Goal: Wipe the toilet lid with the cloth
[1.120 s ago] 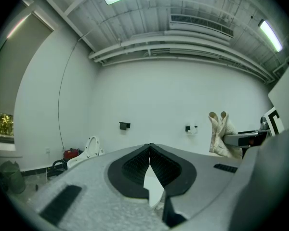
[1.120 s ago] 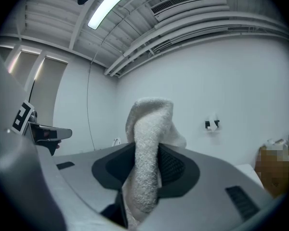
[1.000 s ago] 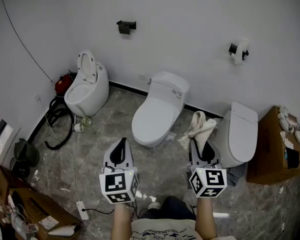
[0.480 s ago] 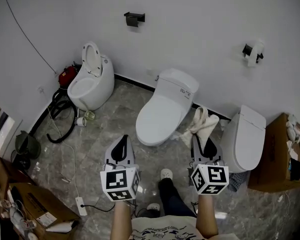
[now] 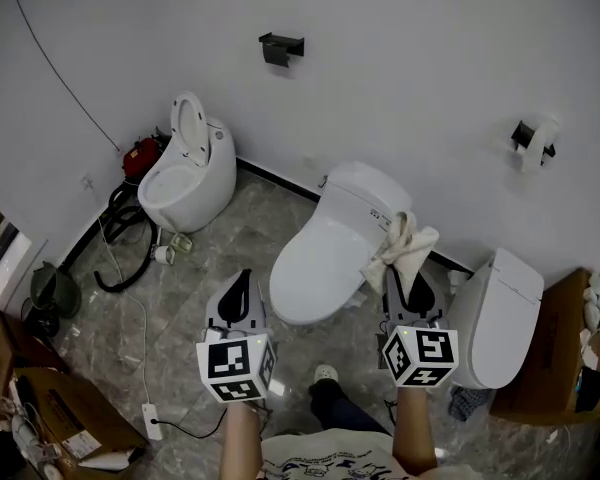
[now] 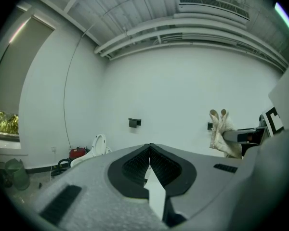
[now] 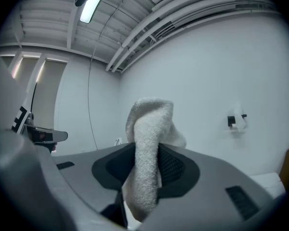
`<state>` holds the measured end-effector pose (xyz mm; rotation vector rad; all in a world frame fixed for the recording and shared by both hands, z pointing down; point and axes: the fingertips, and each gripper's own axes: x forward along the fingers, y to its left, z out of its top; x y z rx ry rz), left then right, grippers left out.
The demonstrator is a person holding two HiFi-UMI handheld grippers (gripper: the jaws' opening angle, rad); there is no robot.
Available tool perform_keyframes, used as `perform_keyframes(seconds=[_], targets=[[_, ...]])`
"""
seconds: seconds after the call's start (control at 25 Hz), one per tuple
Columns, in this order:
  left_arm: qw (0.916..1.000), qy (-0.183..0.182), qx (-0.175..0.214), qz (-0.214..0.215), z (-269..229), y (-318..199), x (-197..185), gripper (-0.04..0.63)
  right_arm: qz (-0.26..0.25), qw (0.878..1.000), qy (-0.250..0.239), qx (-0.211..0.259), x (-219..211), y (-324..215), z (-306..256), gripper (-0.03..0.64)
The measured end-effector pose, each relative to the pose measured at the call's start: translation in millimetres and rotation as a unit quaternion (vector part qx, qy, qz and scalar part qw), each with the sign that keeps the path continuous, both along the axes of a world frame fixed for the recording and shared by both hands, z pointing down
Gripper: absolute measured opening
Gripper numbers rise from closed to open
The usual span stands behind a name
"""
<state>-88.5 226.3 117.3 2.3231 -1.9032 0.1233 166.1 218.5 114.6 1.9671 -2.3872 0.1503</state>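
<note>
A white toilet with its lid (image 5: 325, 253) down stands against the wall in the middle of the head view. My right gripper (image 5: 408, 273) is shut on a cream cloth (image 5: 402, 243), which hangs over the toilet's right side near the tank. In the right gripper view the cloth (image 7: 147, 153) is pinched between the jaws and sticks up past them. My left gripper (image 5: 242, 283) hovers above the floor just left of the toilet bowl, shut with nothing in it. In the left gripper view its jaws meet (image 6: 150, 150).
A second toilet (image 5: 185, 173) with its seat up stands at the left by a red machine (image 5: 140, 156) and a black hose (image 5: 115, 238). A third toilet (image 5: 495, 318) is at the right, beside a cardboard box (image 5: 560, 368). Boxes (image 5: 35, 398) and a cable lie at lower left.
The view has closed in on the middle toilet. Both grippers moved forward; the cloth now hangs over the toilet's right side instead of over the floor between the toilets.
</note>
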Motion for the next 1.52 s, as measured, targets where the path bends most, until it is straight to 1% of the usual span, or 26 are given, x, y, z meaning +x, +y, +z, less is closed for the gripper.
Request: perform_keyframes(seconds=[0.24,0.44,0.64,0.8,1.0,1.16,1.52], targets=[[0.9998,-0.005,-0.001,-0.021,-0.1,-68.2,15.9,0.009,-0.019,1.000,0.004,-0.002,16.2,-77.6,2.0,0.132],[0.9993,-0.007,-0.015,-0.034,11.8,-106.2,25.1,0.009,-0.027,1.000,-0.004,-0.012,26.8,-125.2,13.0,0.132],[0.9981,-0.014,-0.037,-0.047,28.8,-128.8,16.5,0.009,-0.035,0.999,-0.015,-0.029,21.1,-157.0,31.9,0.130],[0.9968,-0.011,-0.059,-0.054,45.3,-143.7,3.0,0.009,-0.040,0.998,-0.015,-0.048,8.9,-176.1,49.3,0.130],[0.9961,-0.006,-0.077,-0.042,62.4,-178.0,-11.4,0.009,-0.032,0.997,-0.010,-0.067,-5.5,-203.8,66.0,0.130],[0.9967,-0.001,-0.076,-0.028,70.3,-217.4,-20.0,0.009,-0.022,0.996,-0.009,-0.082,-14.0,-233.1,79.0,0.130],[0.9936,0.000,-0.113,0.007,113.3,-281.1,-33.7,0.009,0.003,0.993,0.010,-0.116,-28.8,-283.8,119.4,0.130]])
